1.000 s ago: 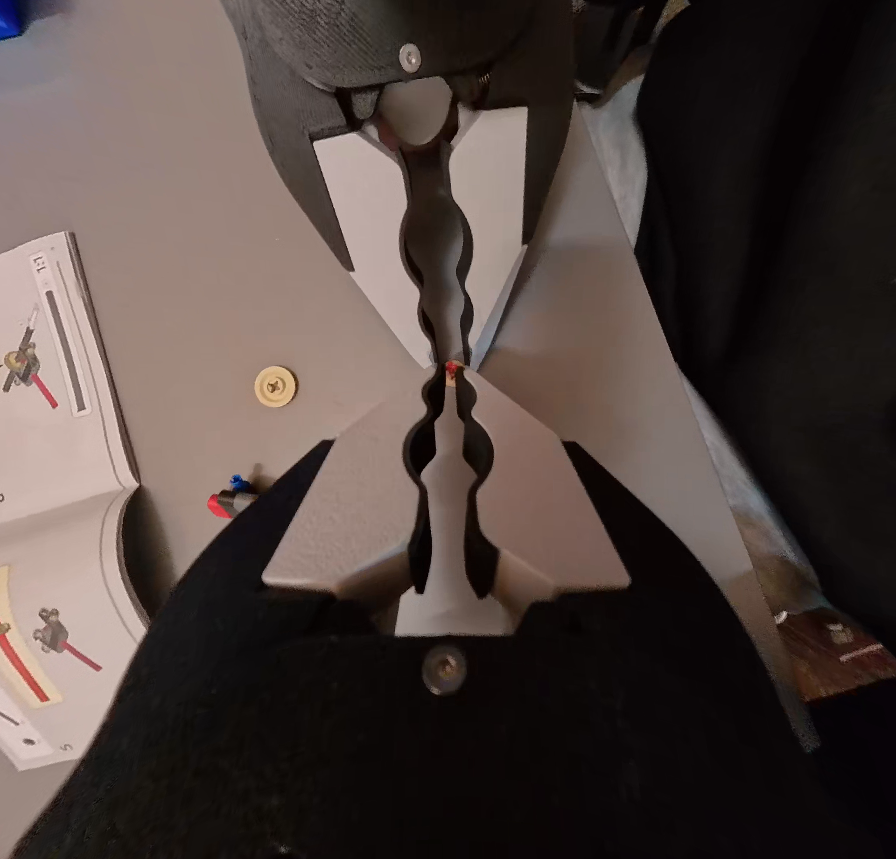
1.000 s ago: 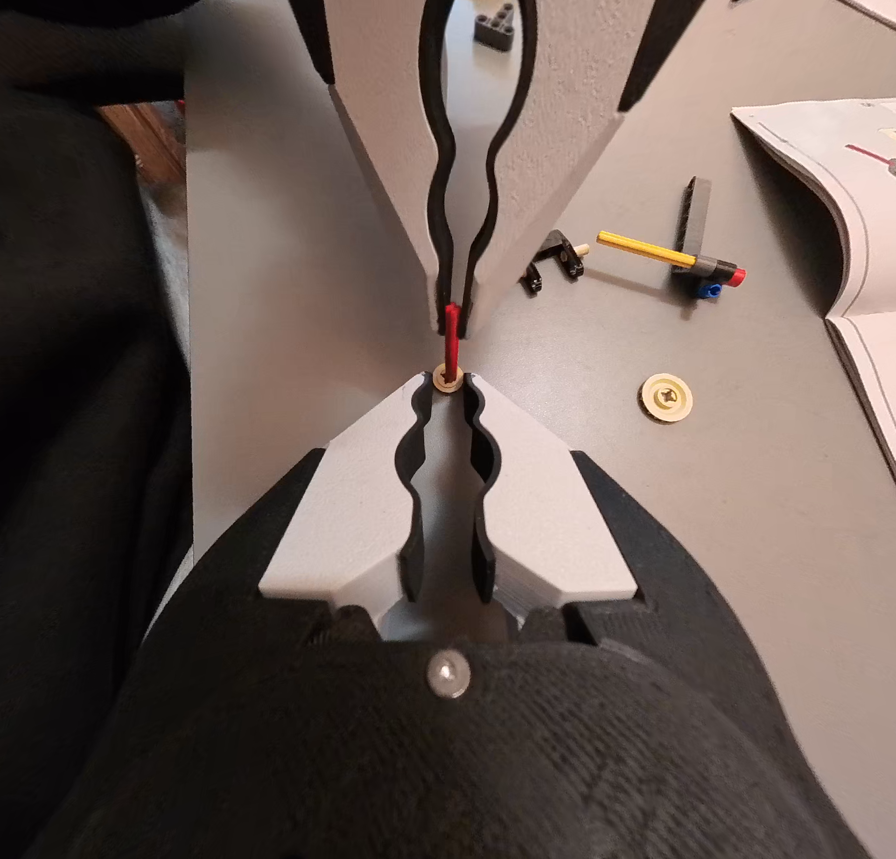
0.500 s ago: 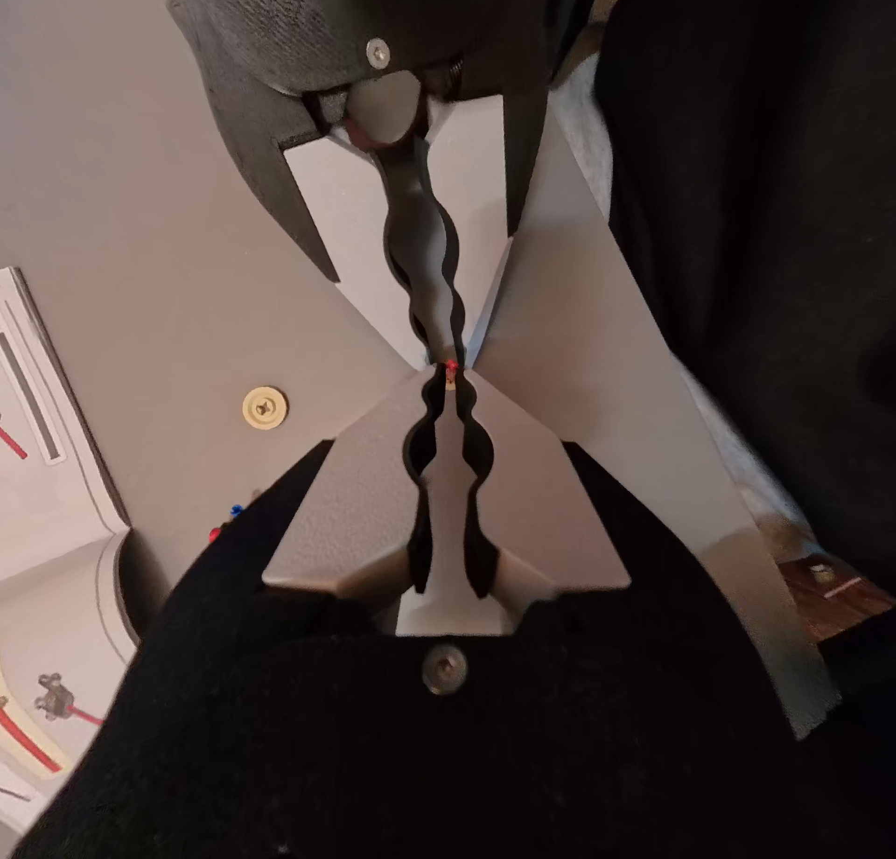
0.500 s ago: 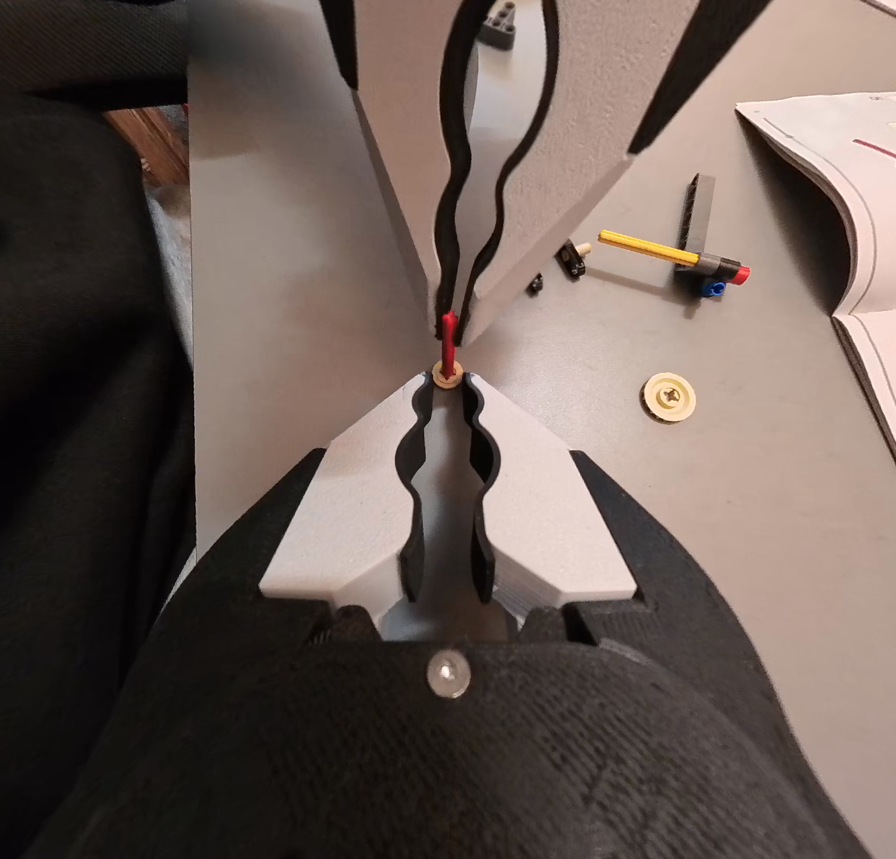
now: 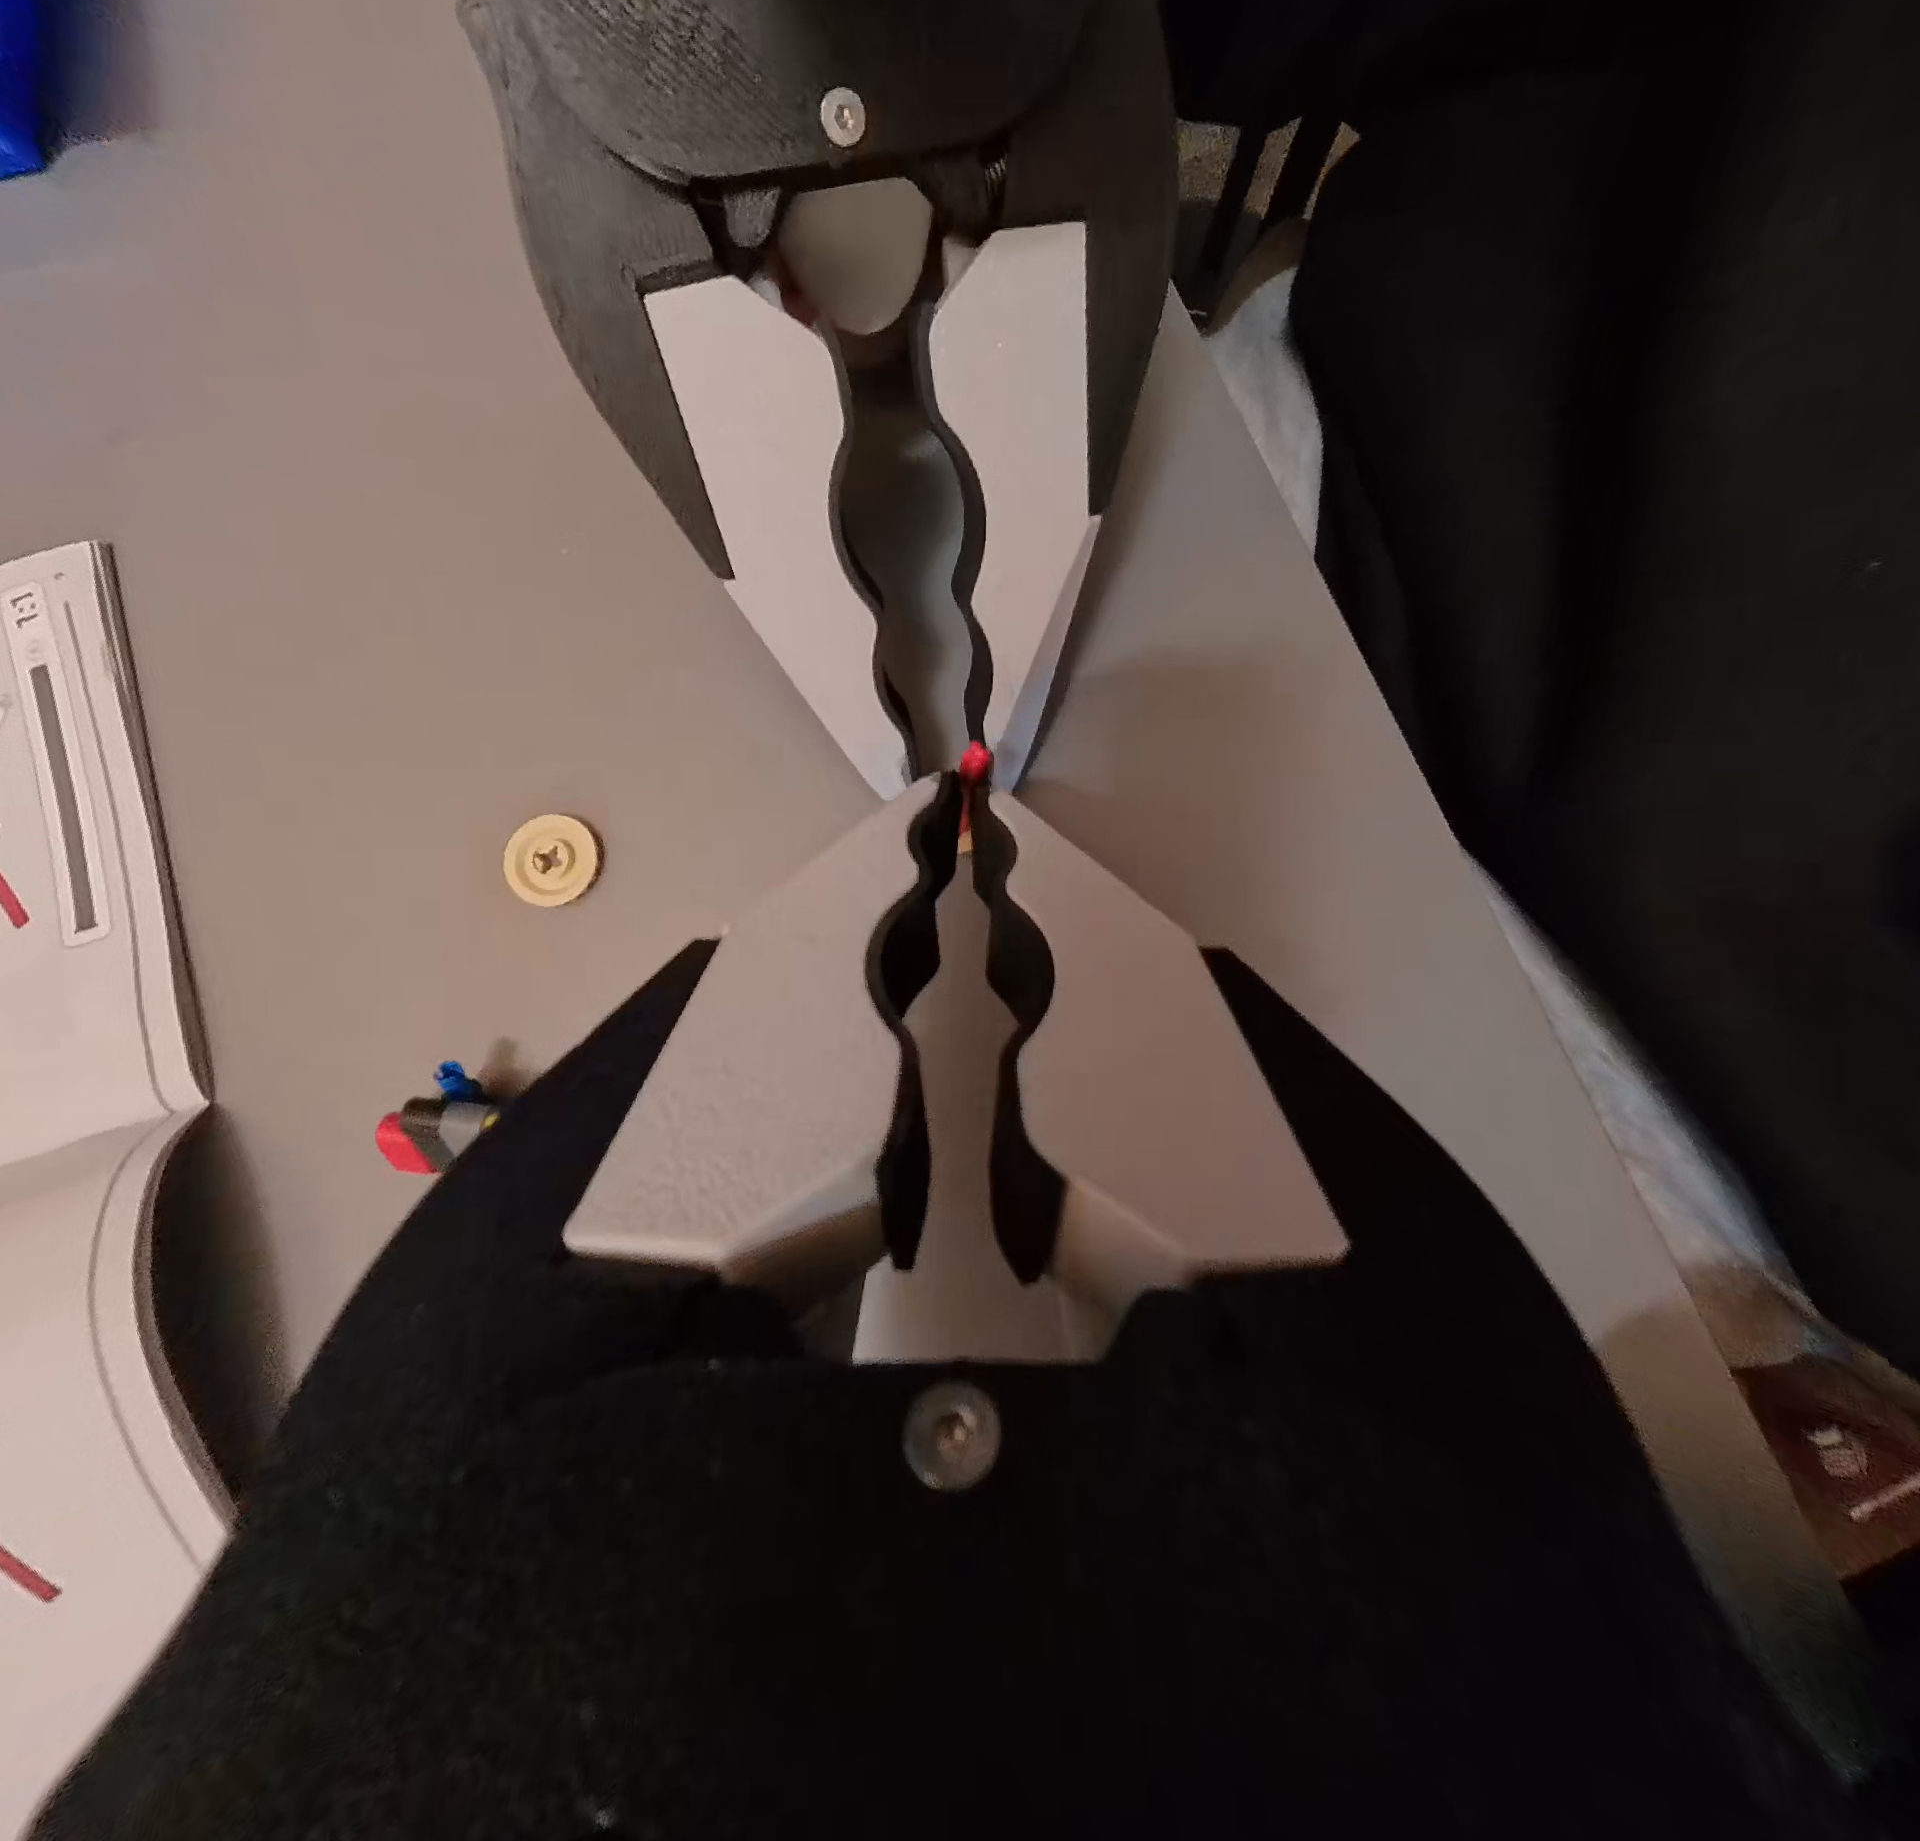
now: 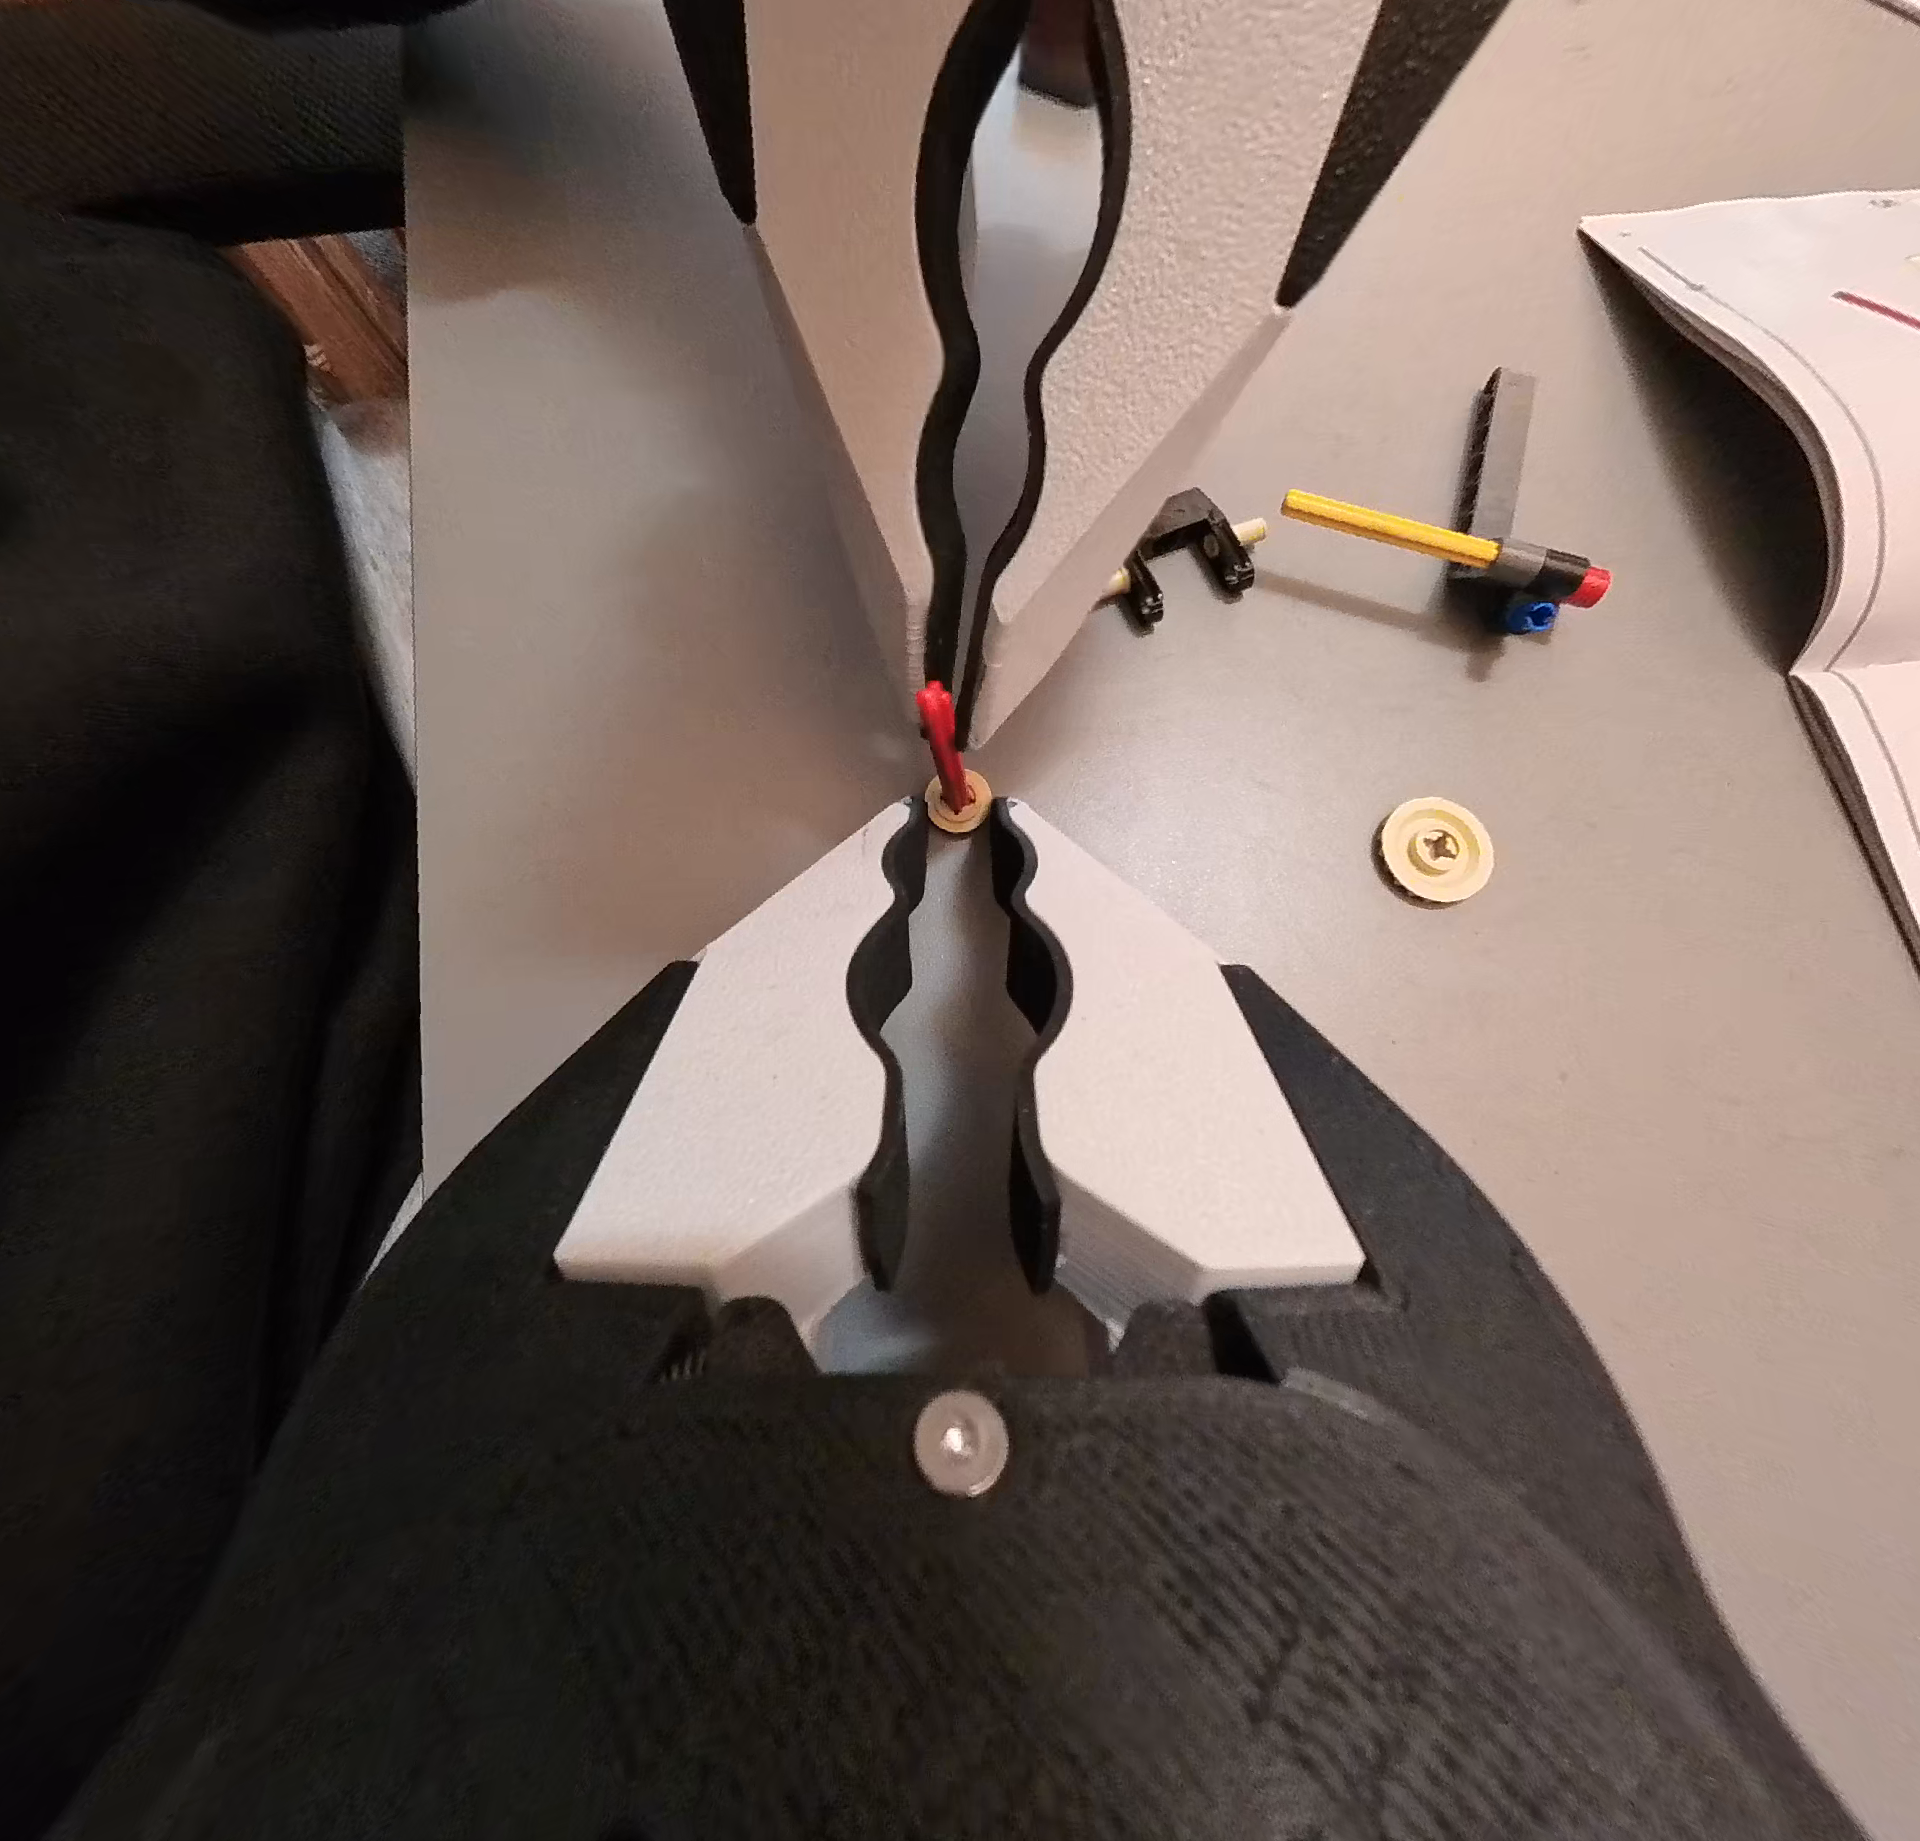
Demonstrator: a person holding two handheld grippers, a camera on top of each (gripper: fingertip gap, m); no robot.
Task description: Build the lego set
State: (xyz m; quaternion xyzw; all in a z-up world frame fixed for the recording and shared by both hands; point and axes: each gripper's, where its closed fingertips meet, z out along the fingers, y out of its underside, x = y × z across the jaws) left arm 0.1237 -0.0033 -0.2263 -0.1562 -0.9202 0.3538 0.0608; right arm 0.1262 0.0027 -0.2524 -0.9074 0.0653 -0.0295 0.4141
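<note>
1. The red axle point(image 6: 938, 737) now leans a little where a second ago it stood straight, and less red shows above the tan ring point(image 6: 951, 825). I judge it has slid further through the hole, or that the tilt foreshortens it; I cannot tell which.
2. Meaning for the build: the axle is entered in the ring but is probably not seated. It needs straightening before any more push, or it may bind.
3. Location: axle and ring are held in the air over the tabletop point(image 6: 1351, 1064), near the edge bordered by dark fabric.
4. Left gripper point(image 5: 961, 789): jaws nearly closed, tips pinching the upper end of the axle. Only a red speck shows in its own view.
5. Right gripper point(image 6: 958, 810): jaws narrowly parted, tips clamping the ring from both sides, with the hole facing the axle.
6. Further out on the tabletop:
   - a tan disc point(image 6: 1437, 849) lies flat, well apart from the grippers;
   - a black connector point(image 6: 1195, 544) lies beyond it, beside a yellow axle assembly point(image 6: 1387, 534);
   - the open instruction booklet point(image 6: 1849, 389) lies towards the far edge.
</note>
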